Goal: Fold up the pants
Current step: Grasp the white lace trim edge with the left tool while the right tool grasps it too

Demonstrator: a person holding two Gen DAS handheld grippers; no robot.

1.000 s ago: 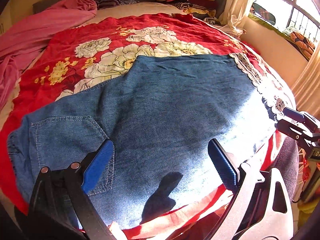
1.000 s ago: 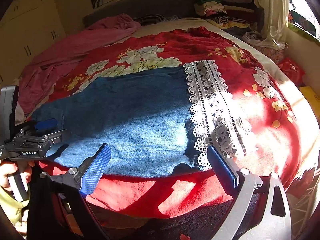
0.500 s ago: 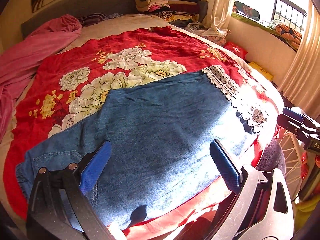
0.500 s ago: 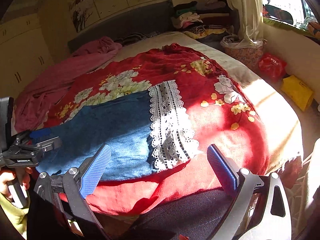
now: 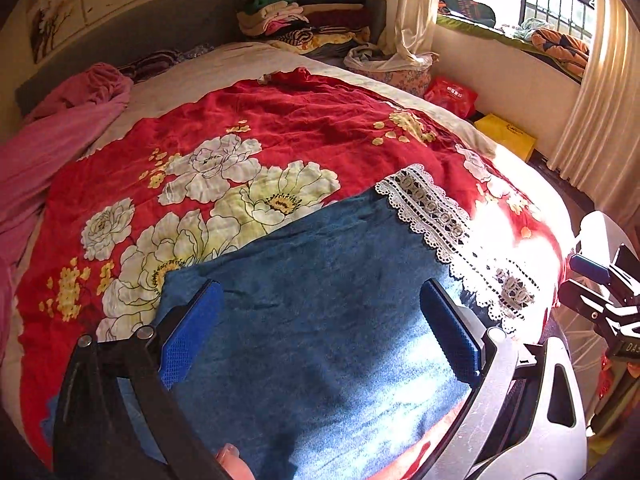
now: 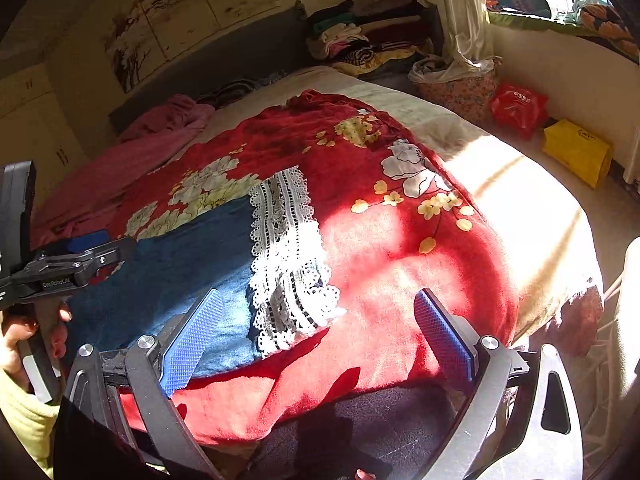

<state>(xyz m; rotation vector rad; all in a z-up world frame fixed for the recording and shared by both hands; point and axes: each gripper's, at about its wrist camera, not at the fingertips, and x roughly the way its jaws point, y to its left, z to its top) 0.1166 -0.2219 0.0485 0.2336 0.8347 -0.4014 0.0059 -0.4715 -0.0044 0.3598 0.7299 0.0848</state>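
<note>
Blue denim pants [image 5: 320, 300] with a white lace hem [image 5: 448, 232] lie flat on a red floral bedspread [image 5: 280, 128] near the bed's front edge. My left gripper [image 5: 320, 332] hovers open above the denim, nothing between its blue pads. In the right wrist view the pants [image 6: 180, 264] lie at the left, the lace hem [image 6: 288, 264] in the middle. My right gripper [image 6: 316, 340] is open above the hem's near corner and the bedspread edge [image 6: 380, 280], holding nothing. Each gripper shows at the edge of the other's view.
A pink blanket [image 5: 60, 128] is bunched at the bed's left side. Folded clothes [image 5: 304, 16] are stacked by the headboard. A red bag [image 5: 452, 94] and a yellow bag [image 5: 506, 136] sit on the floor by the window wall. A hand [image 6: 24, 332] holds the left gripper's handle.
Both grippers have pulled back and up from the pants, and both views have tilted upward, showing more of the room. The pants lie unmoved. Both stay open.
</note>
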